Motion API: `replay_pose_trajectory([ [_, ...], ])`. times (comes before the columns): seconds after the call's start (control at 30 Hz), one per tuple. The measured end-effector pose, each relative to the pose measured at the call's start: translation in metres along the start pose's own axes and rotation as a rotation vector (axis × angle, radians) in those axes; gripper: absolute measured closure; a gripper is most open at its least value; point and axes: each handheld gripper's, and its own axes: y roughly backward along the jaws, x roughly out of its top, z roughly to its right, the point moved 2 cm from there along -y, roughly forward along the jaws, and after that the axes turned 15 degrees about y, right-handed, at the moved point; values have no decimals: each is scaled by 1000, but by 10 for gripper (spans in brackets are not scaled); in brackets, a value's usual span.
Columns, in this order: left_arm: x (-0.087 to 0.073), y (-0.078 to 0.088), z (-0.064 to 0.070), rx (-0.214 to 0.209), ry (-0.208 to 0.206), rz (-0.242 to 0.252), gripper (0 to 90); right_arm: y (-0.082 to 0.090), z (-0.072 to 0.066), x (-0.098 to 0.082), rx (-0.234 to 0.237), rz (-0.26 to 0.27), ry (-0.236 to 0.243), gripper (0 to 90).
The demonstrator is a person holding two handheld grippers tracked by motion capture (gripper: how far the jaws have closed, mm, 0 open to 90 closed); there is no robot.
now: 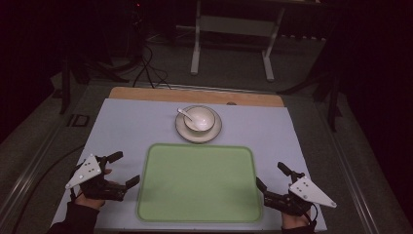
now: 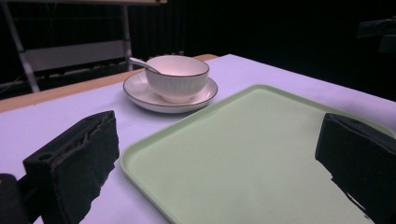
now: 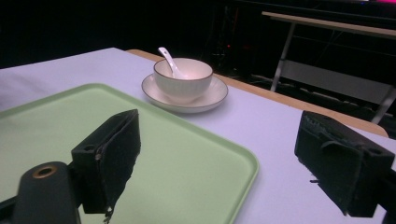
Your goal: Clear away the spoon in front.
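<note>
A light green tray lies bare in the middle of the pale mat, near the front edge. Behind it a white bowl rests on a white saucer, and a white spoon leans in the bowl. My left gripper rests at the tray's left edge, open, with nothing between its jaws. At the tray's right edge my right gripper is open too and holds nothing. In the left gripper view the tray fills the gap between the jaws, with the bowl beyond. The right gripper view has the bowl and tray ahead.
The pale mat covers a wooden table whose bare far edge shows behind the saucer. A white metal frame and cables stand on the dark floor beyond the table.
</note>
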Motion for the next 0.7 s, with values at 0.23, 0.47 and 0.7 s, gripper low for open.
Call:
replay_pose_trajectory([
  [0.23, 3, 2, 4, -78, 60, -57, 0, 2, -3, 2, 3, 0, 12, 139],
  [0.47, 12, -2, 22, -100, 51, -112, 0, 1, -4, 2, 1, -2, 14, 138],
  [0.7, 31, -7, 37, -154, 28, -136, 0, -1, -6, 2, 12, -5, 15, 137],
])
